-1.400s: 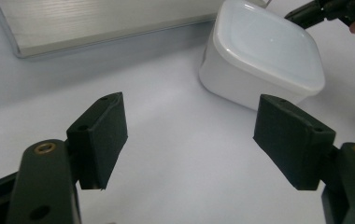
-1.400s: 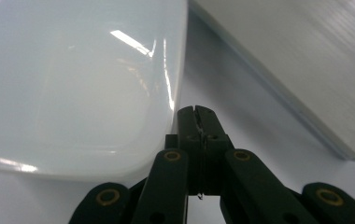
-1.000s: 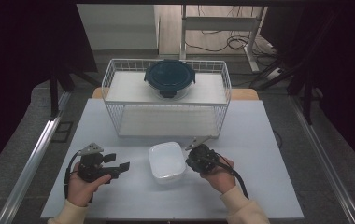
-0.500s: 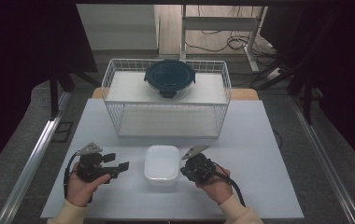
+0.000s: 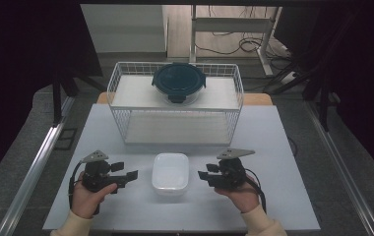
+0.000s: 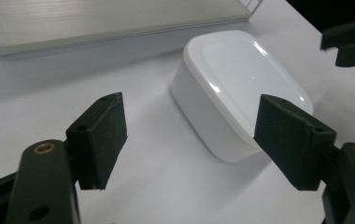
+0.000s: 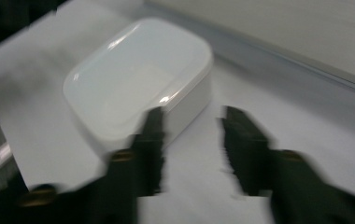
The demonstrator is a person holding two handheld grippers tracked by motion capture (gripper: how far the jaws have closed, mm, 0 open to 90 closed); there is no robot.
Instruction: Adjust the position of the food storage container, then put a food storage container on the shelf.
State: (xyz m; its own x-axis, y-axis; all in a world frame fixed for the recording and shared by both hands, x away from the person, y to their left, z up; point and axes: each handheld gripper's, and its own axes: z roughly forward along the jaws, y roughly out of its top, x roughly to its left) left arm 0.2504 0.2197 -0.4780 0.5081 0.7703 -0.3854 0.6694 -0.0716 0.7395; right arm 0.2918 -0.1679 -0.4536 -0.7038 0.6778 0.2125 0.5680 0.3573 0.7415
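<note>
The white container (image 5: 171,172) sits on the tabletop (image 5: 273,142), in front of the wire basket (image 5: 175,105) and between the two tools. The left tool (image 5: 131,176) is spread wide beside it, holding nothing. The right tool (image 5: 202,176) has just been opening; its jaws stand apart beside the container, off it.
</note>
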